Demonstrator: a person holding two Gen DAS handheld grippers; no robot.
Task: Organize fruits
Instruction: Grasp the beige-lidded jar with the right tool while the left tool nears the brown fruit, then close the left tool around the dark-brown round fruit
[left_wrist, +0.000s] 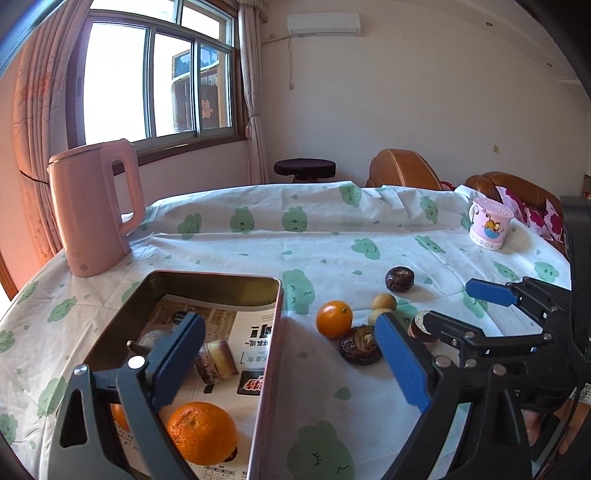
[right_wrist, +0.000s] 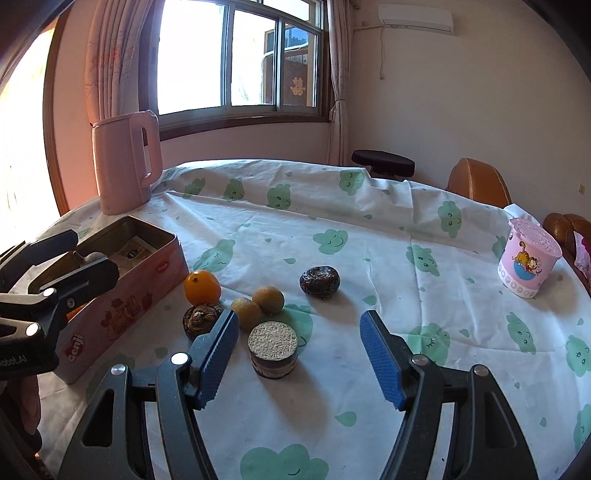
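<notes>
A pink tin box (left_wrist: 275, 332) (right_wrist: 122, 314) stands at the left of the table. In it lie a large orange (left_wrist: 201, 432) and a brown cake piece (left_wrist: 216, 360). Beside it on the cloth lie a small orange (left_wrist: 333, 319) (right_wrist: 202, 287), two yellow-brown fruits (right_wrist: 267, 300) (right_wrist: 246, 313), a dark flat fruit (right_wrist: 201, 319), a dark round fruit (left_wrist: 399, 278) (right_wrist: 319, 281) and a round layered cake (right_wrist: 273, 349). My left gripper (left_wrist: 291, 354) is open, straddling the box's right wall. My right gripper (right_wrist: 299, 350) (left_wrist: 424, 301) is open, low around the layered cake.
A pink kettle (left_wrist: 94, 210) (right_wrist: 125, 162) stands at the back left. A pink cartoon cup (left_wrist: 489, 223) (right_wrist: 528, 258) stands at the right. Brown chairs (left_wrist: 402, 168) and a dark stool (left_wrist: 304, 168) are behind the round table.
</notes>
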